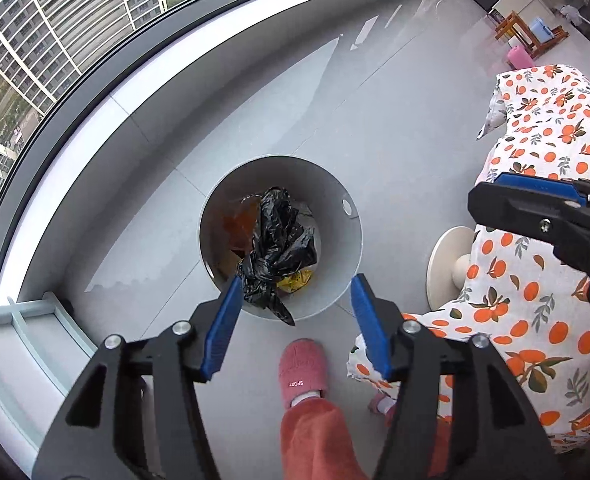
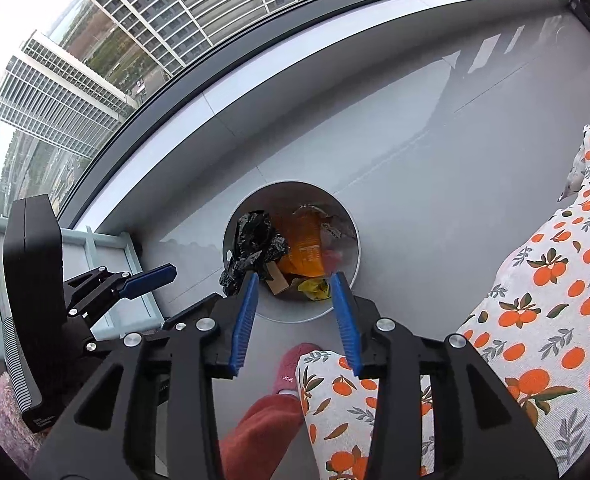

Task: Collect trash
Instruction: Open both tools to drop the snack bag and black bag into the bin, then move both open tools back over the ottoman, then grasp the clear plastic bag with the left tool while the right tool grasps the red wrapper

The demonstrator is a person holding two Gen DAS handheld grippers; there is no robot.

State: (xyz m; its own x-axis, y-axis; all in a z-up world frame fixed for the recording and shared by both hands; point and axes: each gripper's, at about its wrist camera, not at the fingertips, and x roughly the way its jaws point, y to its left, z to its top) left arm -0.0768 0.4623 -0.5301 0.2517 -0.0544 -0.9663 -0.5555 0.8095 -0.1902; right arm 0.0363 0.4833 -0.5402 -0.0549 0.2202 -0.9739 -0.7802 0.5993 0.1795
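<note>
A: On the grey floor beside the window sill, the round bin stands just ahead of the pink slipper. A crumpled black plastic bag lies inside it, one tail draped over the near rim, with an orange wrapper and a yellow wrapper beneath.

B: And the tools?

A: The left gripper hangs over the near rim, jaws spread wide, nothing between them. The right gripper is also parted, more narrowly, and empty, pointing down at the same bin.

B: So the trash is in, I'd judge. What's left?

A: Probably gathering the black bag. I'd bring the left fingers down on either side of the draped tail at the near rim, and close only once the plastic sits well between the pads.

B: Risks?

A: Thin film slips, so take a thick bunch rather than one layer. Keep clear of the orange-print cloth on the right, and lift straight so the bin doesn't tip.
</note>
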